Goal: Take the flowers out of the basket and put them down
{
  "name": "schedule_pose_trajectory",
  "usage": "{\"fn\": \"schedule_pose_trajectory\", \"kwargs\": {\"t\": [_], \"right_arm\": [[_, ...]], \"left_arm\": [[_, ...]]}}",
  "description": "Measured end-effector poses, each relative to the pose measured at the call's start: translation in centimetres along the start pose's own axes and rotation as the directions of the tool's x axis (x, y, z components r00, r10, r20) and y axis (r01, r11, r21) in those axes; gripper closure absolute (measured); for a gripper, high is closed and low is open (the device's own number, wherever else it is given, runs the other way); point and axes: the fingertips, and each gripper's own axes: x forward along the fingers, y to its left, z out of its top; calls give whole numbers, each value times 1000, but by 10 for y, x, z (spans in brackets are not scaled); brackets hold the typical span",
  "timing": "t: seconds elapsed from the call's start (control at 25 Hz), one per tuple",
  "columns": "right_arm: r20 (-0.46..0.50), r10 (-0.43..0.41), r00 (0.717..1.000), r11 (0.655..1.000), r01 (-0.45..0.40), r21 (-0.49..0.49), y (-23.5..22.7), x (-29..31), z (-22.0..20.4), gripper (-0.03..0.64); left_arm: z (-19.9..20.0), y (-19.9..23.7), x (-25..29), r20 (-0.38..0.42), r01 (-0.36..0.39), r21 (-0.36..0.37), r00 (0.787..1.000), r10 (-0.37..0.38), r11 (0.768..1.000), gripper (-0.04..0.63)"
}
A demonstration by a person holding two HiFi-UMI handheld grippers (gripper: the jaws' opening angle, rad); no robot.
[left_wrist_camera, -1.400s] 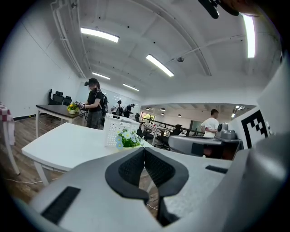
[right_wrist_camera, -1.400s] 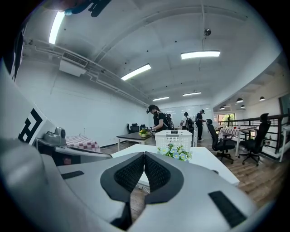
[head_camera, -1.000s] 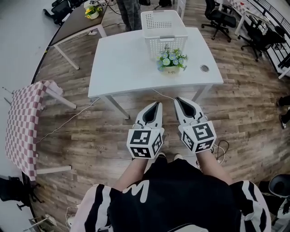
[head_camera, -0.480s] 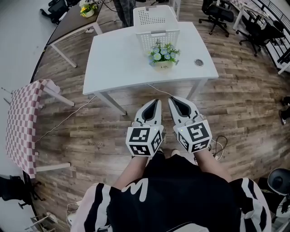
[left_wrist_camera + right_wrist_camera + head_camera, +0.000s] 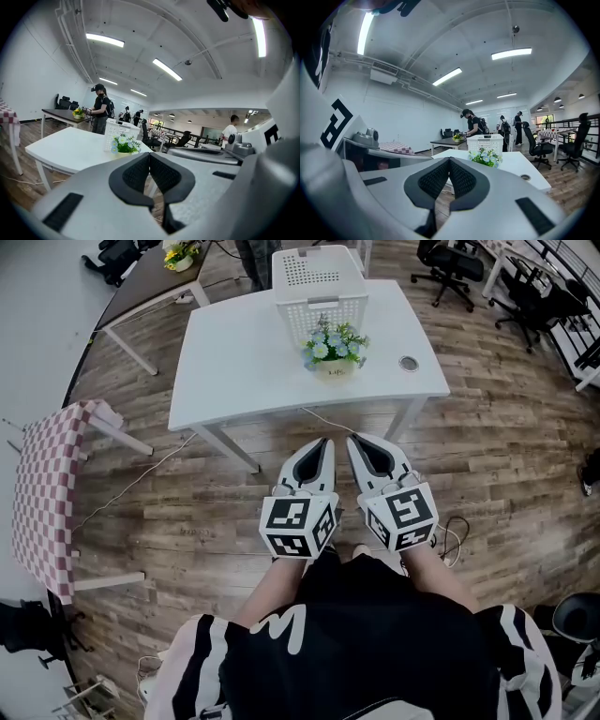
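I see the white table (image 5: 234,362) with the white perforated basket (image 5: 319,282) at its far edge. The flowers (image 5: 334,341), pale blue and white in a cream pot, stand just before it. The pot's lettering is unreadable. My left tool (image 5: 324,441) and right tool (image 5: 352,439) are clenched, empty, well short of them.

White table (image 5: 234,362) with basket (image 5: 319,282), flowers (image 5: 333,341)
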Motion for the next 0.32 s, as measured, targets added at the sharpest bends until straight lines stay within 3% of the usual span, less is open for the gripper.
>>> {"fn": "schedule_pose_trajectory", "kwargs": {"t": [0.32], "right_arm": [[1, 9, 1000, 1000, -9, -10, 5, 1, 3, 600]], "left_arm": [[3, 1, -2, 1, 1, 6, 1000, -1, 1000, 589]]}}
